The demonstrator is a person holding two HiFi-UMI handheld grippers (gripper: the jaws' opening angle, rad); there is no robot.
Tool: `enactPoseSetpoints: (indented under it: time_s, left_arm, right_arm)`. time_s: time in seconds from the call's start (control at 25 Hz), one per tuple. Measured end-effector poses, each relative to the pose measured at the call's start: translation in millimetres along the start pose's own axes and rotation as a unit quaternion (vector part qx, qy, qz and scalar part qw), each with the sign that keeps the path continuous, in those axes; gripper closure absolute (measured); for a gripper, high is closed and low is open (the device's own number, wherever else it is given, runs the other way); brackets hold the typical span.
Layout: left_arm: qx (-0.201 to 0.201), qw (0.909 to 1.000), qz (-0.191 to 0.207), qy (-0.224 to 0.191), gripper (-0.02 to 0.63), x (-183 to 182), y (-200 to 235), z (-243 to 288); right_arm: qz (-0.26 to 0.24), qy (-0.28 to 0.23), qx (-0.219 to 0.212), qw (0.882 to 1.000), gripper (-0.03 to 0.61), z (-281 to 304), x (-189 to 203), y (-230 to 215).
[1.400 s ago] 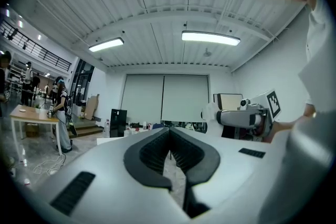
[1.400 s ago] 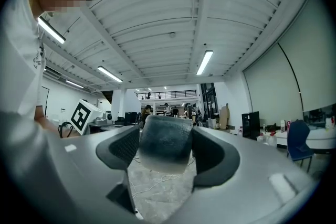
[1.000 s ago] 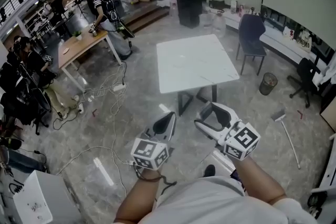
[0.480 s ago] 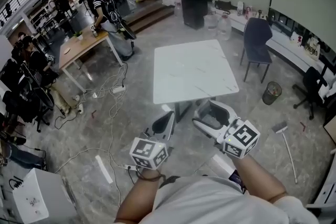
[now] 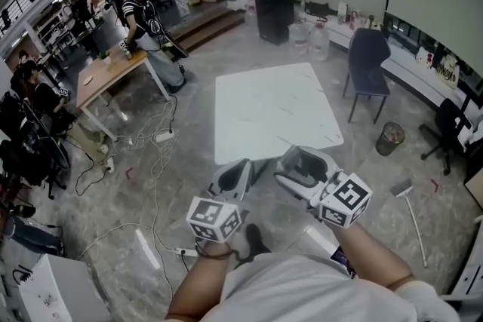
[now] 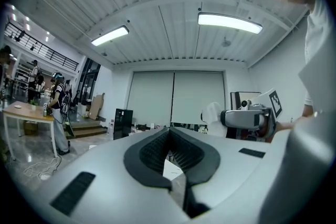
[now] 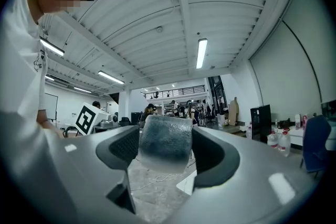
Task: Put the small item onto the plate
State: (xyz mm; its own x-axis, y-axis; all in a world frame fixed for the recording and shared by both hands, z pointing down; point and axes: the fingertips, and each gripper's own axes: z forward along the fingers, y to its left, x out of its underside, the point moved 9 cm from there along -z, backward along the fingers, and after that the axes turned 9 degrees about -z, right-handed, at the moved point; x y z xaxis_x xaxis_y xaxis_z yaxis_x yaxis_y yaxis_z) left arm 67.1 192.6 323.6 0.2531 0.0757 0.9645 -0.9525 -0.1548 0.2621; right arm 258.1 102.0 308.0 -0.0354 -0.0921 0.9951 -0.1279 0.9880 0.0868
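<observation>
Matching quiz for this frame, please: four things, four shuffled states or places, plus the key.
Things
1. left gripper
2. right gripper
3. white table
4. dark chair

States or places
A. on the floor ahead of both grippers
B. jaws together, nothing between them
C. at the table's right side in the head view
D. jaws closed on a grey block

Pairs: 1-B, 2-D, 3-A, 4-C

table [image 5: 275,109]: glossy white | floor [image 5: 189,192]: polished grey stone | small item [image 7: 164,144]: frosted
</observation>
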Motion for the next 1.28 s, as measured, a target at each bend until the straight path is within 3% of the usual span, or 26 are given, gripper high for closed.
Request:
enactPoseSetpoints:
  time_s: [0.32, 0.88, 1.28]
  left_arm:
    - [0.017, 0.9998, -0.005, 0.012, 0.607, -20, 89, 66]
    - [0.064, 0.9966, -0.019, 0.048, 0.607, -51, 259, 174]
    - [0.055, 0.9966, -0.027, 0.056, 0.607, -49, 315, 240]
  right_arm:
    - [0.004, 0.018, 0.015, 1.000, 0.278, 86, 16, -61]
    - [0.034, 0.060, 0.077, 0.995, 0.278, 239, 62, -158]
    - [0.046, 0.075, 0.078, 0.993, 0.278, 287, 96, -221]
